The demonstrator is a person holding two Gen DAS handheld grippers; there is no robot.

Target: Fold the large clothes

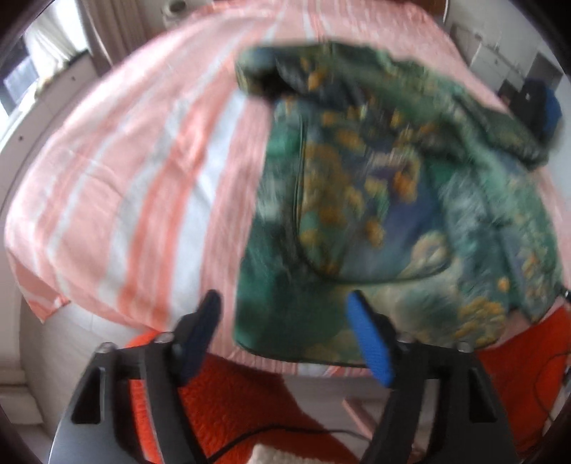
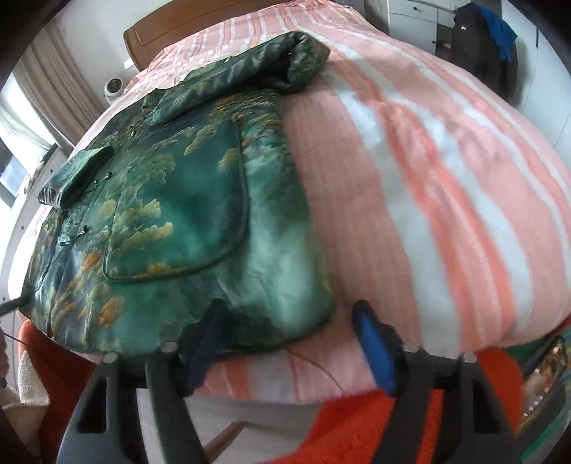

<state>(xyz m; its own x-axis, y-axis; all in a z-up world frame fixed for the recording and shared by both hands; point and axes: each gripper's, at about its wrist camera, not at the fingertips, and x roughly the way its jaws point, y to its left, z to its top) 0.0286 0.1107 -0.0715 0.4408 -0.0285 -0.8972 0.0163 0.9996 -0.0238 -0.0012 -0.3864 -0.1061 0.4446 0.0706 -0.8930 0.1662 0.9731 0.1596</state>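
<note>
Left wrist view: pink-and-white striped bedspread (image 1: 117, 185) filling the left and centre; left claw (image 1: 283, 307) at bottom centre, spread wide, nothing between the blue pads, hovering over the near hem of the green printed jacket (image 1: 374, 200), spread flat right of centre, one sleeve folded across its top. Orange fuzzy fabric (image 1: 232, 403) below the bed edge. Right wrist view: same jacket (image 2: 171, 221) lying flat in the left half, striped bedspread (image 2: 428, 178) to the right; right claw (image 2: 289, 314) at bottom centre, likewise agape and empty, straddling the jacket's lower right corner. Wooden headboard (image 2: 185, 25) at upper left.
</note>
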